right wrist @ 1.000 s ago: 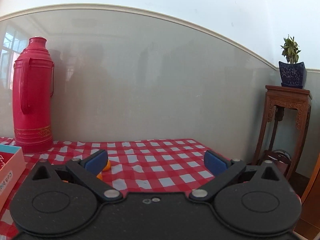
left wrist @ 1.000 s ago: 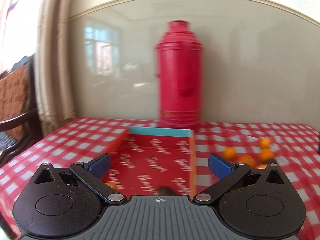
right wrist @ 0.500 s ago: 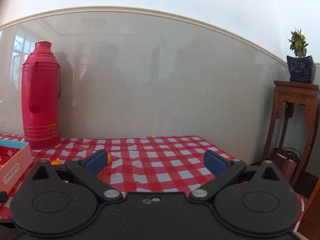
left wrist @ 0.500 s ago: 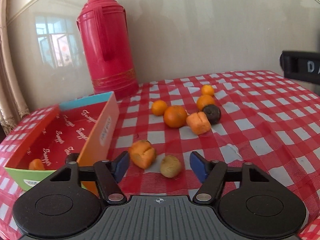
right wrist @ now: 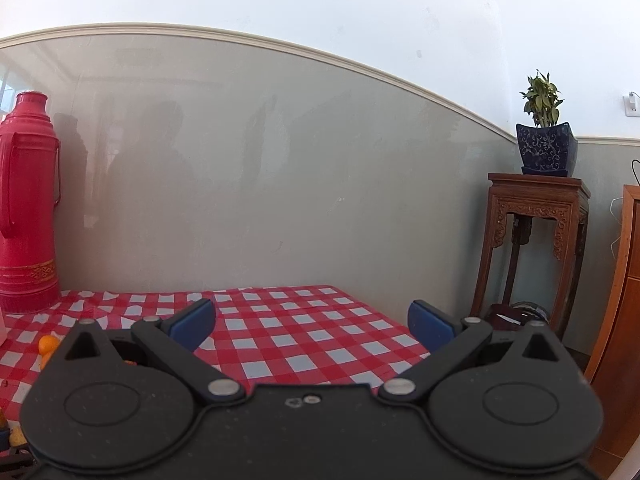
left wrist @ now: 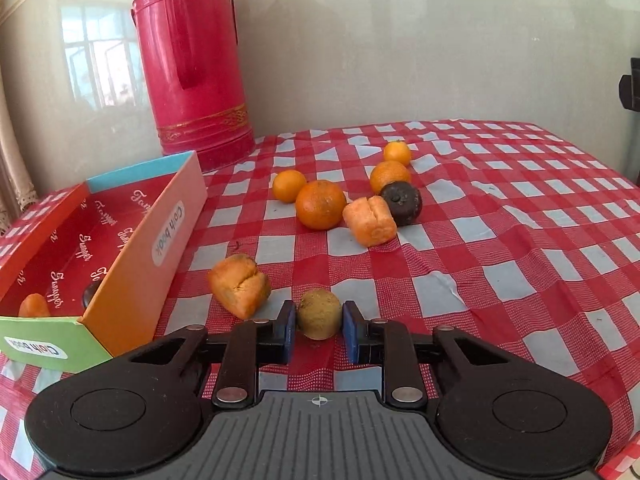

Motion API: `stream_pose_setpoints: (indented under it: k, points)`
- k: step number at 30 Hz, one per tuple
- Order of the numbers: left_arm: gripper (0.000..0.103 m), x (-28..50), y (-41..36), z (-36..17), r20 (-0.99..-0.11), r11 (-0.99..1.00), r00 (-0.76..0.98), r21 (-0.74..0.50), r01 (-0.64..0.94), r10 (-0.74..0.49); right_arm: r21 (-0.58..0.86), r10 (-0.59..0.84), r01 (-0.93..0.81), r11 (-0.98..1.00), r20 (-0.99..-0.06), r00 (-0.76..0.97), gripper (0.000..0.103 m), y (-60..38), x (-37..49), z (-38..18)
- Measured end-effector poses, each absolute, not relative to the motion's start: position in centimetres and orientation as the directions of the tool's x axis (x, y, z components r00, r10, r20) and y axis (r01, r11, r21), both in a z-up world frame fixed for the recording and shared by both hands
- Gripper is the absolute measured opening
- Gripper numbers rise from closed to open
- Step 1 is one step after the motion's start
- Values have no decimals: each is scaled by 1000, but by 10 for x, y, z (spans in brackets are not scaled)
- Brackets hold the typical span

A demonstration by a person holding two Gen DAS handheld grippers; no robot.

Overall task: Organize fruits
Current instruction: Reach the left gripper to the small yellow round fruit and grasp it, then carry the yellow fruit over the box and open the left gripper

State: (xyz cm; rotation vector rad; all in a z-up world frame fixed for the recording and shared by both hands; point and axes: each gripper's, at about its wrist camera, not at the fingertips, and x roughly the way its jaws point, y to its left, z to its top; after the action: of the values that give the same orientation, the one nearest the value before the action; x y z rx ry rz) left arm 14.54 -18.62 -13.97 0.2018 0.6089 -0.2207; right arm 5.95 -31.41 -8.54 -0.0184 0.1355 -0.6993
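- Left gripper [left wrist: 319,330] down at the red-and-white checked tablecloth [left wrist: 500,248], blue pads [left wrist: 287,330] pressed to either side of a small brownish-green fruit [left wrist: 319,319] (round, dull-skinned, resting on the cloth).
- Just left of that fruit, a lumpy orange chunk [left wrist: 239,285], near but apart from the open cardboard box [left wrist: 160,240].
- Inside the box, at its near end, an orange piece [left wrist: 34,306] and a dark round item [left wrist: 90,294], partly hidden by the wall.
- Farther back on the cloth, a cluster: large orange [left wrist: 321,204], smaller orange [left wrist: 289,186] behind and touching it, blocky orange piece [left wrist: 370,220] to its right, dark purple fruit [left wrist: 401,203] against that piece, one more orange [left wrist: 390,176] behind the dark fruit, and a small one [left wrist: 397,153] farthest back, slightly apart.
- Red thermos [left wrist: 192,64] upright by the wall behind the box.
- Right gripper [right wrist: 312,322] held above the table's right part, fingers spread wide with nothing between them.
- In the right wrist view, a potted plant [right wrist: 544,136] on a carved wooden stand [right wrist: 536,232] beside the table.
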Motion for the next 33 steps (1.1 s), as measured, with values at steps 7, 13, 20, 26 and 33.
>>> stream_pose_setpoints:
  k: [7,13,20,26,33]
  points:
    - [25,132,-175,-116,-454,966,883,154,209,-119,-55,-625,624,779,-139,768,97,-313,62,-86]
    - [25,151,-129,-96,-389,991,920,132,-2,53,-77,-607,603,794,-152,780,97,-306,67,-89]
    - [25,190,-65,-100,-495,969,833,114,-220,247,-95,-574,567,819,-166,802,97,-292,76,-90]
    - [26,204,-42,-106,-571,966,782,95,-241,251,-110,-527,515,850,-168,833,97,-272,86,-90]
    - [103,183,-34,-92,-467,951,831,90,-295,302,-113,-436,422,900,-190,880,97,-246,100,-90]
